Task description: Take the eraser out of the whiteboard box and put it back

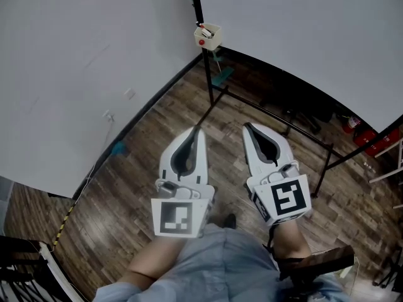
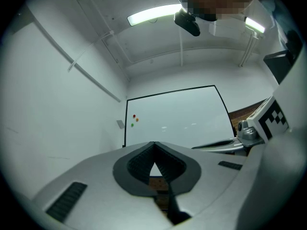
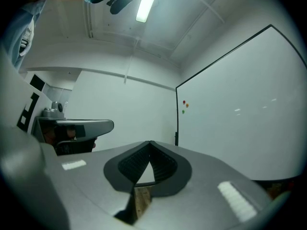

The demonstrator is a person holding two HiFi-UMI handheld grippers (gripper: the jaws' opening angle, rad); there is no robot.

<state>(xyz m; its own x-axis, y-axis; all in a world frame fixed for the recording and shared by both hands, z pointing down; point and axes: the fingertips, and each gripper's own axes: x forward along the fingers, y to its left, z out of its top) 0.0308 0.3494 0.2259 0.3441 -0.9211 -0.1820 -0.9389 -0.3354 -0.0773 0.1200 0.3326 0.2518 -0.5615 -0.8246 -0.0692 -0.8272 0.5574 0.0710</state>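
A small cream whiteboard box (image 1: 208, 36) hangs at the left edge of the whiteboard (image 1: 302, 30), far ahead of both grippers. Something white and red shows in its top; it is too small to tell whether that is the eraser. My left gripper (image 1: 196, 129) and right gripper (image 1: 247, 126) are held side by side over the wooden floor, pointing toward the board. Both are shut with nothing between the jaws. In the left gripper view the left gripper (image 2: 153, 143) faces the whiteboard (image 2: 177, 119). In the right gripper view the right gripper (image 3: 150, 142) has the whiteboard (image 3: 240, 114) to its right.
The whiteboard stands on a black metal frame (image 1: 283, 121) with legs across the floor. A white wall (image 1: 82, 74) runs along the left, with a cable and a teal object (image 1: 118, 148) at its base. Red fire extinguishers (image 1: 368, 137) stand at the right.
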